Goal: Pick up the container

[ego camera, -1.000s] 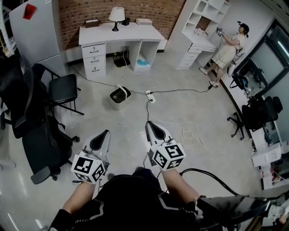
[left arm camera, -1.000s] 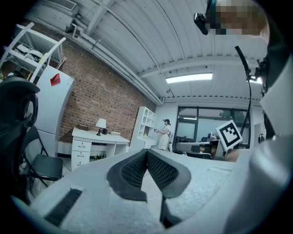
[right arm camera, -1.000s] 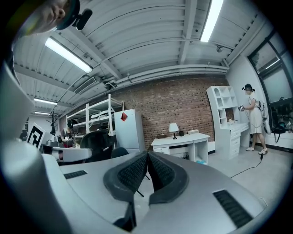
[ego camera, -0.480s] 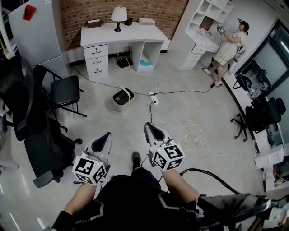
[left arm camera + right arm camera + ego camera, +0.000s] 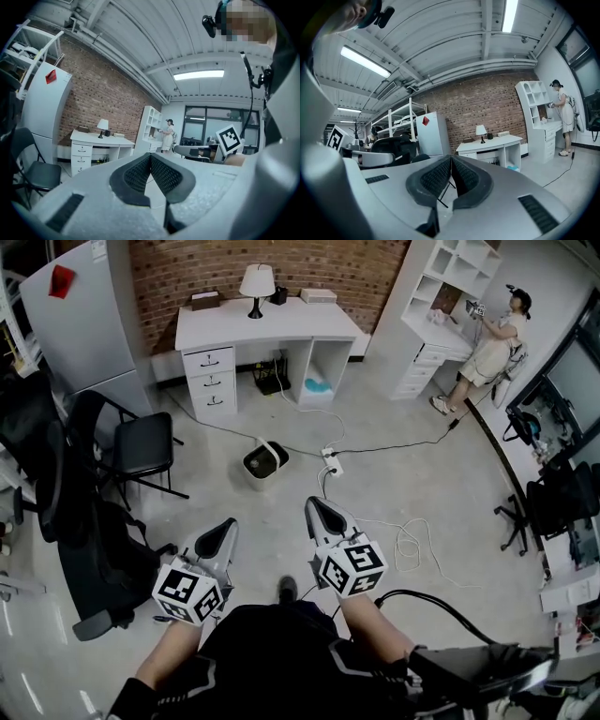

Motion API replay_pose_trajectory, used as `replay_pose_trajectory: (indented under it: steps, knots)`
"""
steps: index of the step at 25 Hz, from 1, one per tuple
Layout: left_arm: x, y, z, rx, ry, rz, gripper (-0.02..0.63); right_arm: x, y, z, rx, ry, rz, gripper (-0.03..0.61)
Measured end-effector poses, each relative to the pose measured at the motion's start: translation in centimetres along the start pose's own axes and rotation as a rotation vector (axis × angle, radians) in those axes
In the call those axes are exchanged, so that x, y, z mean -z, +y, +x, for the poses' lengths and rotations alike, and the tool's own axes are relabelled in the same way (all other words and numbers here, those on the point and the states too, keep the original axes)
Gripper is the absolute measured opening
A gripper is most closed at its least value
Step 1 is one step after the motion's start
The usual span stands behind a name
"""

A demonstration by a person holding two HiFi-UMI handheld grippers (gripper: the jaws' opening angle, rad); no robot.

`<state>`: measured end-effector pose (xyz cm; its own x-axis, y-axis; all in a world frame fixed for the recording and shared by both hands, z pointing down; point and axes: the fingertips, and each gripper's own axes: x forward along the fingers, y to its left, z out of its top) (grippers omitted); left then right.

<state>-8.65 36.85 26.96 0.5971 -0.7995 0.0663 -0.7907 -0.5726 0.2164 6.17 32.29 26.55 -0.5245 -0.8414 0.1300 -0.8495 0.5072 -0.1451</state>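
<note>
The container, a small white bin [image 5: 265, 463] with a dark inside, stands on the concrete floor in front of the desk in the head view. Both grippers are held low before the person's body, well short of the bin. My left gripper [image 5: 226, 527] points forward, its jaws closed together with nothing between them; its ribbed pads [image 5: 140, 172] meet at the tip. My right gripper [image 5: 315, 508] is likewise shut and empty, and its pads [image 5: 465, 177] touch. Neither gripper view shows the bin.
A white desk [image 5: 267, 326] with a lamp [image 5: 256, 283] stands against the brick wall. Black chairs [image 5: 141, 442] crowd the left side. A power strip [image 5: 331, 464] and loose cables [image 5: 405, 545] lie on the floor right of the bin. A person [image 5: 492, 348] stands at white shelves, far right.
The view has advanced toward the desk: the bin and desk sit lower and nearer in the frame. Both grippers stay shut and keep their place before the body.
</note>
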Motion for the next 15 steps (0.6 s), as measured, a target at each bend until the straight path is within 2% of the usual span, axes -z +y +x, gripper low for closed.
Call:
replay_pose_trajectory:
  steps: [15]
  knots:
    - [-0.2,0.5,12.0,-0.076,0.046,-0.001,0.011,-2.0,-10.8,4.3,-0.064,-0.007,0.019,0.009]
